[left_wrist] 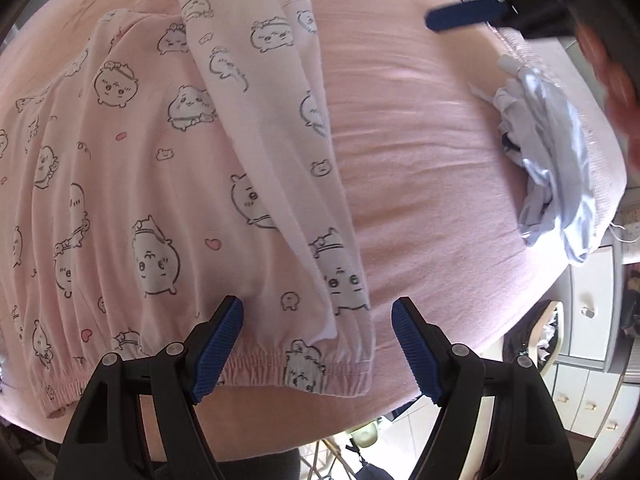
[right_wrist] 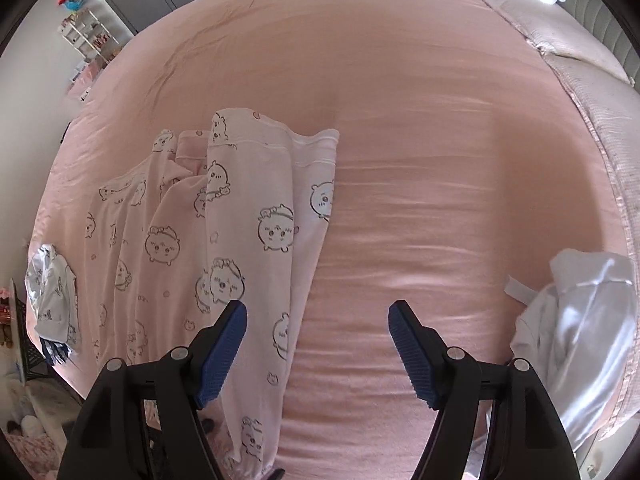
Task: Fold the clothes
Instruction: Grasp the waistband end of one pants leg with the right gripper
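Observation:
A pink pyjama garment (left_wrist: 152,184) printed with cartoon animals lies spread on the pink bed sheet (left_wrist: 420,160), elastic hem toward me. A paler strip of it (left_wrist: 256,152) is folded diagonally across the top. My left gripper (left_wrist: 318,312) hangs open just above the hem's right end, holding nothing. The right gripper (left_wrist: 384,0) shows at the top of the left wrist view, open. In the right wrist view the same garment (right_wrist: 224,248) lies left of centre, and my right gripper (right_wrist: 318,316) is open over its right edge and the bare sheet (right_wrist: 440,184).
A crumpled pale blue garment (left_wrist: 552,160) lies at the bed's right edge, seen white (right_wrist: 580,340) in the right wrist view. Another printed piece (right_wrist: 52,292) sits at the left edge. A pillow (right_wrist: 592,92) lies at the far right. White drawers (left_wrist: 588,320) stand beside the bed.

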A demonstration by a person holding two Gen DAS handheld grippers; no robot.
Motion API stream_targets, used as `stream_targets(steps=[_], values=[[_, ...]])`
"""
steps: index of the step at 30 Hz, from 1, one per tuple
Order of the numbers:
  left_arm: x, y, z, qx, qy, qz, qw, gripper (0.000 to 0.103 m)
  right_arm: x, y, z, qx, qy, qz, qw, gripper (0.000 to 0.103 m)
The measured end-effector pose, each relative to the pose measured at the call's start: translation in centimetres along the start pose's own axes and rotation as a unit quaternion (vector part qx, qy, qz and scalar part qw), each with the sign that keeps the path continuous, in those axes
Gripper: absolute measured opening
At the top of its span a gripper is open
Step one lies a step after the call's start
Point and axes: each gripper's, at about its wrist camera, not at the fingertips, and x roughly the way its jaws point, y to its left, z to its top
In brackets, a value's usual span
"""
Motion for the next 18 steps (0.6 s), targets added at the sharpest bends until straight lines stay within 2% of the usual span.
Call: stream_targets(steps=[4, 8, 12, 15, 18], values=[[0.8, -0.1, 0.1, -0.012, 0.008, 0.019, 0.9997, 0.076, 2.0, 1.4, 3.0, 0.018, 0.038, 0.004, 0.999, 0.073], [1.2, -0.9, 0.2, -0.014, 0.013, 0.030, 0.9994, 0.076, 3.5, 4.4, 5.4, -0.018, 0.067, -0.043, 0.997, 0.073], [1.2, -1.5, 0.5, -0.018, 0.013, 0.005, 0.9998, 0.076, 4.7, 6.9, 7.1, -0.054, 0.083, -0.060, 0.993, 0.073], [1.3, -1.6, 0.5, -0.016, 0.009, 0.010, 0.9998, 0.076, 5.8, 6.9, 8.0, -0.050, 0.095, -0.070, 0.992, 0.073], [1.1, -1.4, 0.5, -0.024, 0.004, 0.014, 0.9996, 0.076, 6.8, 5.6, 8.4, -0.023, 0.101, -0.060, 0.993, 0.073]])
